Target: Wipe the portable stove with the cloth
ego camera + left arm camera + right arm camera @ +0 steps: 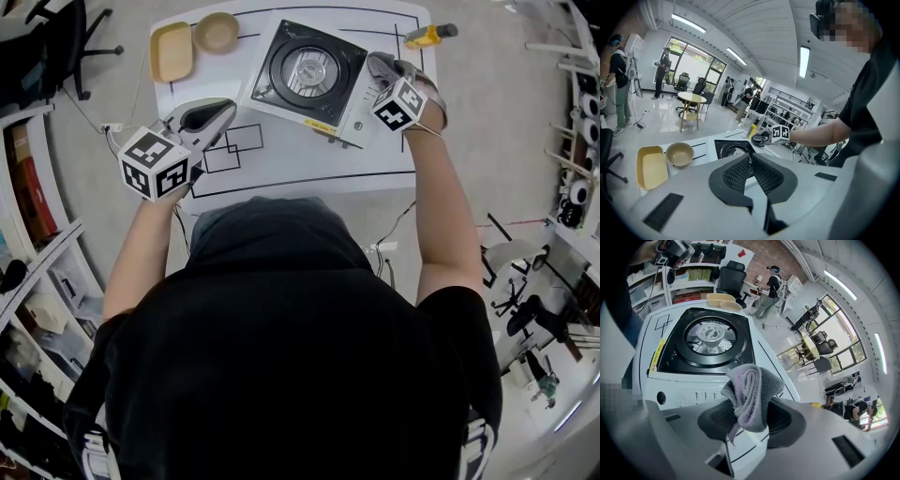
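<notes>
**Right gripper [378,66] with cloth [750,392] at the portable stove [305,73]**

Head view: the stove sits on the white table [281,159], with a tan bowl [217,32] and a yellow tray [172,52] to its left. The right gripper is at the stove's right edge. The left gripper [227,108] is over the table, apart from the stove.

Left gripper view: jaws pressed together, nothing between them.

Right gripper view: jaws pinch the bunched grey cloth just before the stove's white front panel.

1 ea. — stove [309,70], cloth [750,387], bowl [217,32], tray [172,52], yellow tool [428,36] — 2 grippers [751,156] [749,405].
</notes>
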`<state>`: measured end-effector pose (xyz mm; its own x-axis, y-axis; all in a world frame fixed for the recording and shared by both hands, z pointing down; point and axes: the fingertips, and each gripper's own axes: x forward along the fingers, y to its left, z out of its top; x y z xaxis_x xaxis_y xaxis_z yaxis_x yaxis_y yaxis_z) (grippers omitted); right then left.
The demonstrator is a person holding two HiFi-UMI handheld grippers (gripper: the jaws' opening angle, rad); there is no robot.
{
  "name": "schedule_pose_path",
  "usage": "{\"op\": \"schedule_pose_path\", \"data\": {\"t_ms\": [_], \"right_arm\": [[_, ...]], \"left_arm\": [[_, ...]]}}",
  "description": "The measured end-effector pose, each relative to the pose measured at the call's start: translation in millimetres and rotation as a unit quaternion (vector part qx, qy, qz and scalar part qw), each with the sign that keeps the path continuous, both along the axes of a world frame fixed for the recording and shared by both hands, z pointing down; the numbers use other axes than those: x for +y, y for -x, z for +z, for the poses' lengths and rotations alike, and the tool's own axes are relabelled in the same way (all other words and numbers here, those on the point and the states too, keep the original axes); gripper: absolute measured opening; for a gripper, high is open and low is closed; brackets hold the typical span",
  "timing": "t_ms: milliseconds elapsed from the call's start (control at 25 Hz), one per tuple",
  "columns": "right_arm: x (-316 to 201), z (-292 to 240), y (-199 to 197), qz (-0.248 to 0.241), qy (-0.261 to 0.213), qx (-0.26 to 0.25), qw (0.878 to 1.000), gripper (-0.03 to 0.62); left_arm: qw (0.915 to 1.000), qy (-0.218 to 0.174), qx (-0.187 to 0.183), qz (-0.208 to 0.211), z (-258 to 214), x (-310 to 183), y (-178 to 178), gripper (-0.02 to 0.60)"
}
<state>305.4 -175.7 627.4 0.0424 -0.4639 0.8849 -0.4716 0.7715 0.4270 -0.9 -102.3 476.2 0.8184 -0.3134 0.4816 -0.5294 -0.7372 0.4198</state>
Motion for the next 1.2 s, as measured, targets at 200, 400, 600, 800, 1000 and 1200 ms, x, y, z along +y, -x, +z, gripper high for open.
{"op": "schedule_pose_path", "data": {"t_ms": [200, 400, 600, 800, 1000, 1200], "right_arm": [[32, 0, 14, 0.001, 0.007, -0.001, 1.0, 0.183], [62, 1, 27, 0.007, 0.01, -0.01, 1.0, 0.183], [89, 2, 38, 0.017, 0.017, -0.023, 0.999, 0.181], [117, 2, 50, 0.027, 0.024, -0.034, 0.999, 0.182], [139, 2, 60, 0.035, 0.028, -0.041, 0.998, 0.181], [155, 2, 70, 0.044, 0.038, -0.054, 0.997, 0.182]], "left_arm": [[1.0, 0.0, 0.002, 0.006, -2, 6, 5, 0.04], [0.9999, 0.0, 0.005, 0.012, -3, 13, 6, 0.04], [0.9998, -0.001, 0.007, 0.017, -5, 19, 7, 0.04], [0.9997, -0.003, 0.009, 0.023, -8, 26, 8, 0.04], [0.9995, -0.004, 0.008, 0.031, -8, 29, 12, 0.04], [0.9995, -0.004, -0.001, 0.031, 3, 22, 18, 0.04]]}}
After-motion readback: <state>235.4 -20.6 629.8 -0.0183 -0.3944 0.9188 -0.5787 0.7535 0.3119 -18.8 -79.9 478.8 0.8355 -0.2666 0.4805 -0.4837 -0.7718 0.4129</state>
